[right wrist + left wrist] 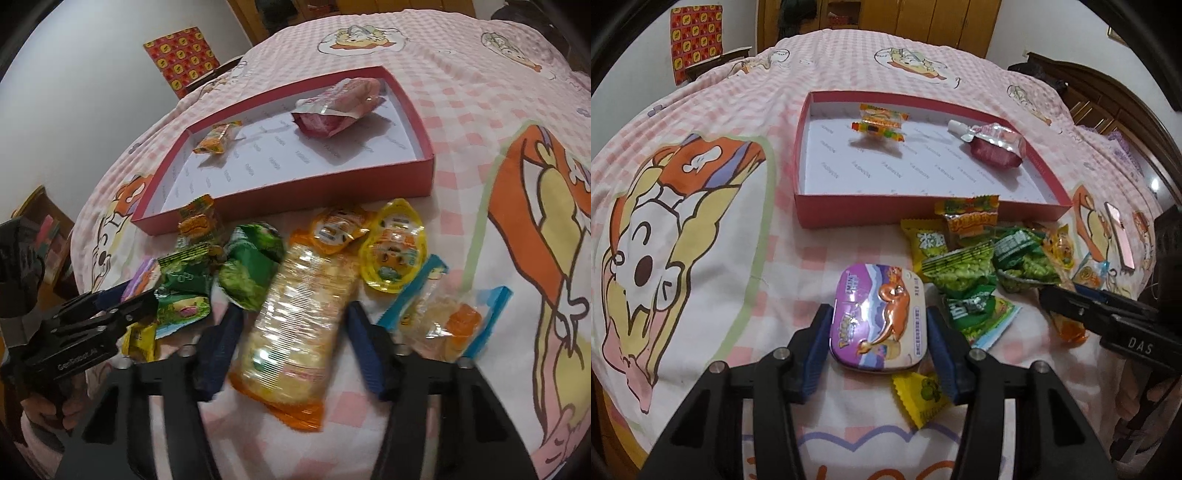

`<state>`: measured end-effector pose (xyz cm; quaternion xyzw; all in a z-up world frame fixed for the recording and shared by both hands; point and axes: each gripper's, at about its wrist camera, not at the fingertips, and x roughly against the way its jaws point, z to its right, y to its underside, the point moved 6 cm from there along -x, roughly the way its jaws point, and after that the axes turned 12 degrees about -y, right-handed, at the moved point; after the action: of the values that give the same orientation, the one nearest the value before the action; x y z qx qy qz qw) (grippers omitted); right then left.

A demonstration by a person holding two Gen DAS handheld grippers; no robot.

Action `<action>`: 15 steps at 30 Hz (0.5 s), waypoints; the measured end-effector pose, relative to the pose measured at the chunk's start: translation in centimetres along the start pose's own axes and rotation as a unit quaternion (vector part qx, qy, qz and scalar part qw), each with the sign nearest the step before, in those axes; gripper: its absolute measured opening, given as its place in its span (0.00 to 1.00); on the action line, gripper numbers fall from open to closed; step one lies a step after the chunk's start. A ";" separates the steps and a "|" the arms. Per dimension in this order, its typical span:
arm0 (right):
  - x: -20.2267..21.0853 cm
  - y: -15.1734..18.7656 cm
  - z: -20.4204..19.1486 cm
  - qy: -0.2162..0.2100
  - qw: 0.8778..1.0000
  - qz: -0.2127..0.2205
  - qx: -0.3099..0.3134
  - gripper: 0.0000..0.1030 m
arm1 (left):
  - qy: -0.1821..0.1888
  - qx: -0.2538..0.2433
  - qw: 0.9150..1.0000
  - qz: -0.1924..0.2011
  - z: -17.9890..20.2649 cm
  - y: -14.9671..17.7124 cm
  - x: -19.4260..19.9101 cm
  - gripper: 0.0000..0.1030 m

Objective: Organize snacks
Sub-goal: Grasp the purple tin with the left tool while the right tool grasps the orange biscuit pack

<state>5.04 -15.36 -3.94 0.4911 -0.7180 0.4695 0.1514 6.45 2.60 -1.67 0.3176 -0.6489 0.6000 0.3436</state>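
While the left gripper point(877, 332) straddles the purple tin point(878, 316), its blue pads sit against or just beside the tin's two long sides; whether they press it I cannot tell. The right gripper point(293, 343) stands open around the rice-cracker pack point(295, 332), with clear gaps on both sides, so nothing is held there.

Outward from the left jaws, a yellow packet point(919, 397) lies at 5 o'clock, and green pea packets point(964, 269) crowd at 1 o'clock. Around the right jaws, a yellow jelly cup point(397, 245) sits at 1 o'clock, a blue-edged bag point(443, 321) at 3 o'clock, and green packets at 10 o'clock.

Further out at 12 o'clock lies the red box point(849, 218) on the checked bedspread point(701, 122). It holds only two snacks: a gummy packet point(881, 123) and a pink pouch point(993, 144).

By my reading the task is early. Two items are stowed, roughly ten wait outside the box, and the tin and crackers look like the next candidates.
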 end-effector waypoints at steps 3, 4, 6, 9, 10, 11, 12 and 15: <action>0.5 0.2 0.0 -0.013 1.000 -0.003 -0.005 0.44 | 0.002 -0.001 1.000 0.009 0.0 -0.1 0.7 0.51; 0.7 0.3 0.0 -0.016 1.000 -0.004 -0.006 0.43 | 0.003 -0.002 1.000 0.012 0.0 -0.1 1.0 0.51; 1.0 0.6 -0.2 -0.022 1.000 -0.007 -0.004 0.40 | 0.005 -0.002 1.000 0.018 0.1 -0.2 1.5 0.51; 1.6 1.1 -0.5 -0.033 0.999 -0.012 -0.003 0.39 | 0.007 0.001 1.000 0.025 0.1 -0.5 2.1 0.51; 1.8 1.2 -0.6 -0.036 0.999 -0.013 -0.001 0.39 | 0.007 0.001 1.000 0.028 0.1 -0.5 2.2 0.51; 2.1 1.3 -0.8 -0.040 0.999 -0.013 0.002 0.39 | 0.006 0.001 1.000 0.029 0.1 -0.6 2.3 0.51; 2.3 1.5 -1.0 -0.042 0.999 -0.013 0.006 0.39 | 0.006 0.001 0.999 0.031 0.0 -0.6 2.5 0.51; 2.9 1.7 -1.6 -0.046 0.999 -0.012 0.018 0.38 | 0.007 0.004 0.999 0.034 -0.1 -0.8 2.8 0.51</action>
<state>1.82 -15.51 -2.05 0.5234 -0.7095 0.4576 0.1152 5.58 2.63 1.08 0.2924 -0.6545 0.6165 0.3258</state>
